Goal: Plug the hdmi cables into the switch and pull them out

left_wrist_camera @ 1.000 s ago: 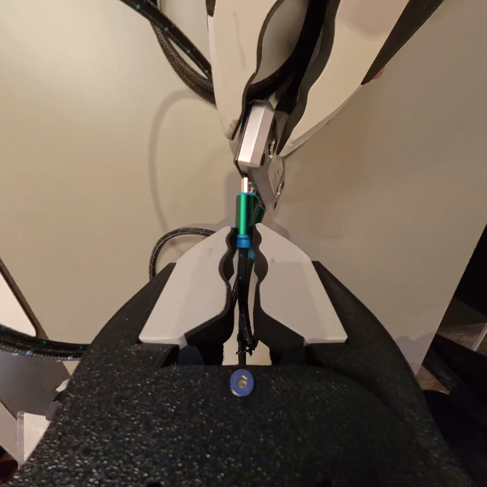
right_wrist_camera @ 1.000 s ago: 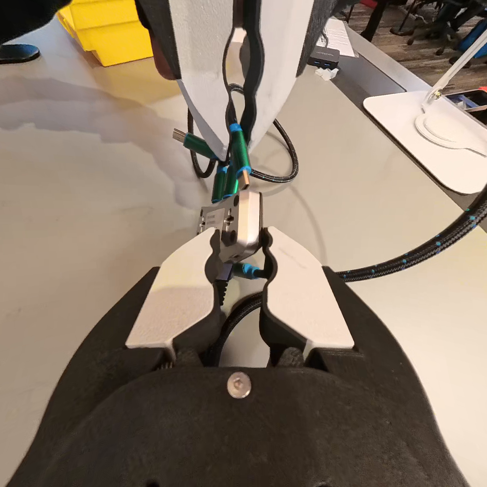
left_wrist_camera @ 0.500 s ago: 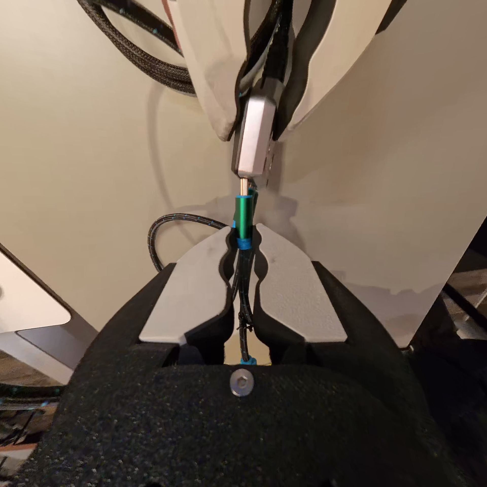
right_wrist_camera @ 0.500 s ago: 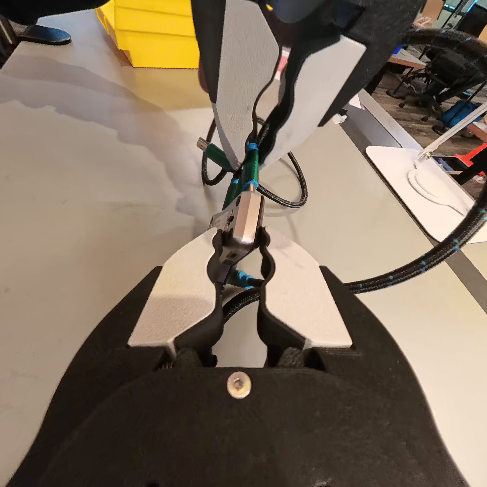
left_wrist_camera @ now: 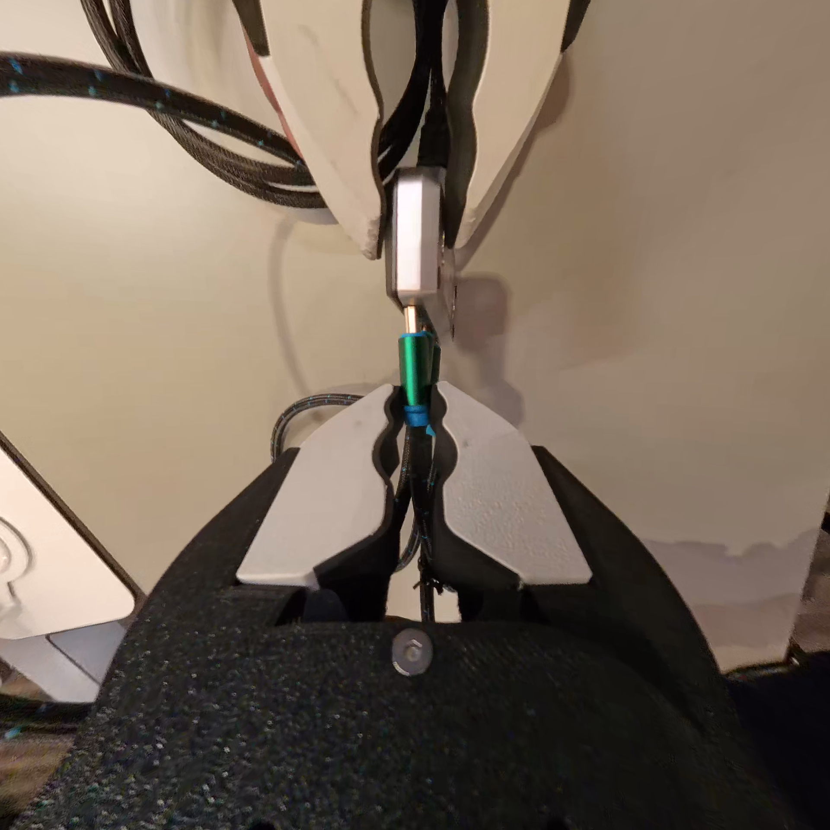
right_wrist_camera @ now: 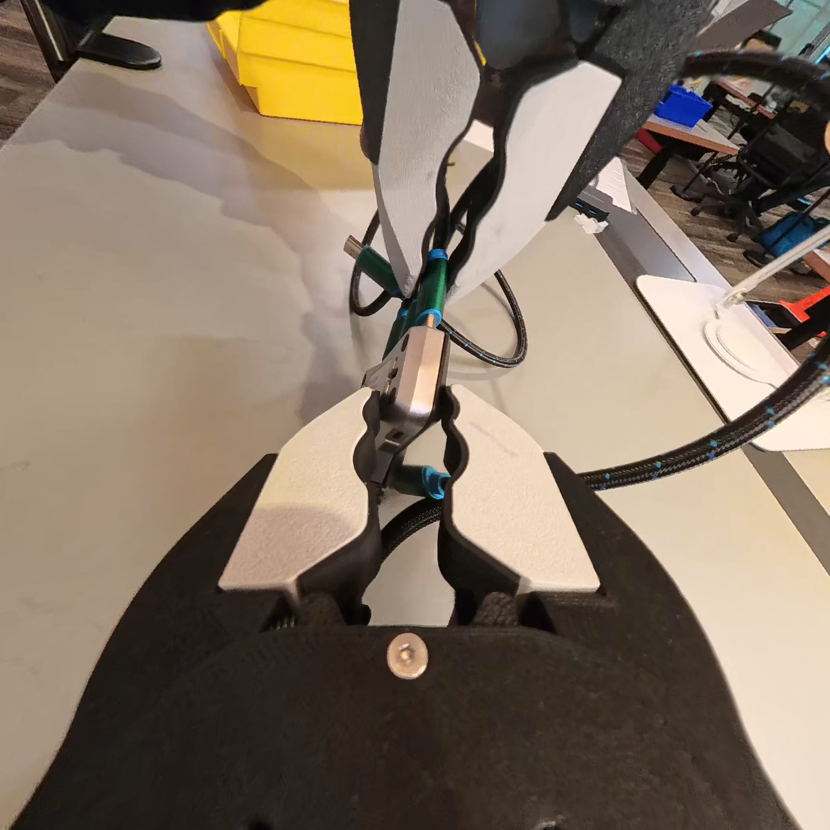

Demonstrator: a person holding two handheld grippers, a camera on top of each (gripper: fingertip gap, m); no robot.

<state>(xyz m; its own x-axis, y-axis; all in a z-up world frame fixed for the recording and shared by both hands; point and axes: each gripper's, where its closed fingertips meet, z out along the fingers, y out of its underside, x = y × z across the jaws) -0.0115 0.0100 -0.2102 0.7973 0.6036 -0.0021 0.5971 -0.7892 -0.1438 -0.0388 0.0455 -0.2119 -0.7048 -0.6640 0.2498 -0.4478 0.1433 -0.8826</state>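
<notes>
My left gripper [left_wrist_camera: 417, 395] is shut on a green cable plug [left_wrist_camera: 414, 369] with a blue collar. Its metal tip sits in the end of the silver switch [left_wrist_camera: 415, 236], which the other gripper holds facing me. In the right wrist view my right gripper [right_wrist_camera: 411, 397] is shut on the silver switch [right_wrist_camera: 420, 373], held above the table. The left gripper [right_wrist_camera: 431, 274] comes down from above with the green plug [right_wrist_camera: 432, 287] meeting the switch's far end. Another green plug [right_wrist_camera: 415, 478] sticks out near the switch's near end, and more green plugs [right_wrist_camera: 373, 265] hang beside.
Black braided cables [right_wrist_camera: 507, 323] loop on the beige table [right_wrist_camera: 157, 314]. A thick braided cable [right_wrist_camera: 673, 453] runs off to the right. Yellow bins [right_wrist_camera: 296, 67] stand at the back. A white pad [right_wrist_camera: 718, 341] lies at the right edge. Spacing between my two grippers at the tips: around 5 cm.
Both grippers have swung so the plug and switch line up straight. The plug tip has gone from beside the switch's end to seated in it. Both keep their hold.
</notes>
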